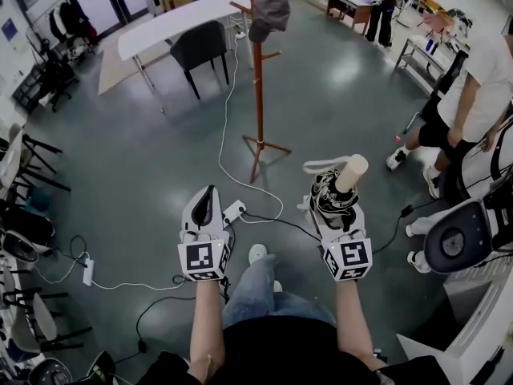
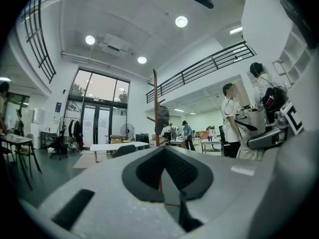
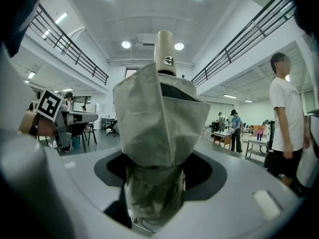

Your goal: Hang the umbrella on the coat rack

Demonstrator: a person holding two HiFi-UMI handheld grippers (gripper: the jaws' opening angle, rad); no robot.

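Grey-sleeved folded umbrella (image 1: pixel 335 197) points its beige handle (image 1: pixel 351 172) toward 1 o'clock, clamped by the right gripper (image 1: pixel 333 205); left gripper (image 1: pixel 207 202) jaws together, empty.

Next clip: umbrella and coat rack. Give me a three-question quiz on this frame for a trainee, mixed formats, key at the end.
1. True or false: the umbrella already hangs on the coat rack.
2. Which gripper is shut on the umbrella? A) left B) right C) neither
3. Fill in: a grey ____ hangs near the top of the coat rack.

Key:
1. False. It is folded and held in the right gripper, apart from the coat rack.
2. B. The left gripper holds nothing.
3. hat
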